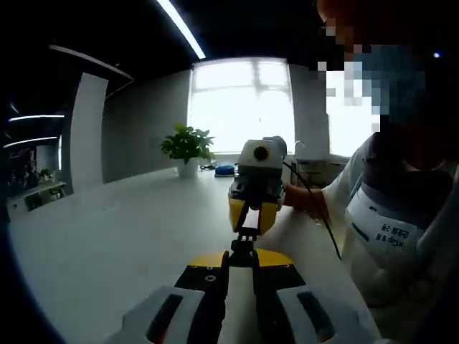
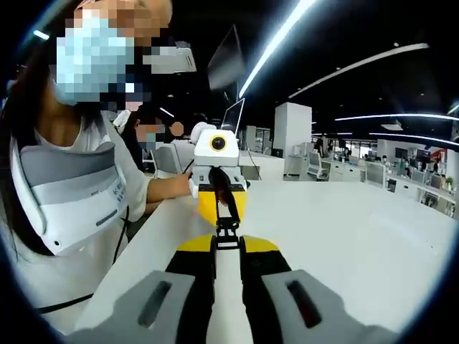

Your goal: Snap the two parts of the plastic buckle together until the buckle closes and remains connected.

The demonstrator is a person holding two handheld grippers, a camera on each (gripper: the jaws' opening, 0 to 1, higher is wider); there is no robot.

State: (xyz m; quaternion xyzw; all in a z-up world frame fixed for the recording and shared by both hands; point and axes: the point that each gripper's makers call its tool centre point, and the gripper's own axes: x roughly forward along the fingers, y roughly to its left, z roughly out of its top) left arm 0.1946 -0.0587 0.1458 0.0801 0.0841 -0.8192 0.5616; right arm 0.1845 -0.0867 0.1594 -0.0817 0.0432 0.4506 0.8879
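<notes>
in the left gripper view the left claw point(image 1: 242, 252) rises from the bottom with its two jaws drawn close together, pinching one end of the black plastic buckle point(image 1: 244, 240) at their tips. the buckle stands in the air above the white surface point(image 1: 107, 236), between this claw and the right claw point(image 1: 249, 223), which comes in facing the camera with its yellow-tipped jaws also closed onto the buckle's far end. a strap-like black strip runs up from the buckle between the opposing jaws. whether the two buckle halves are fully latched is too small to tell.

in the right gripper view the right claw point(image 2: 227, 240) is likewise nearly pressed together, gripping the buckle point(image 2: 227, 229) at its tips, and the left claw point(image 2: 224, 213) meets it head-on from the other side.

a person in a white top point(image 1: 380, 222) stands at the surface's edge, one hand point(image 1: 301, 202) behind the facing gripper. a potted plant point(image 1: 188, 147) sits far back on the surface by the bright window point(image 1: 240, 104).
</notes>
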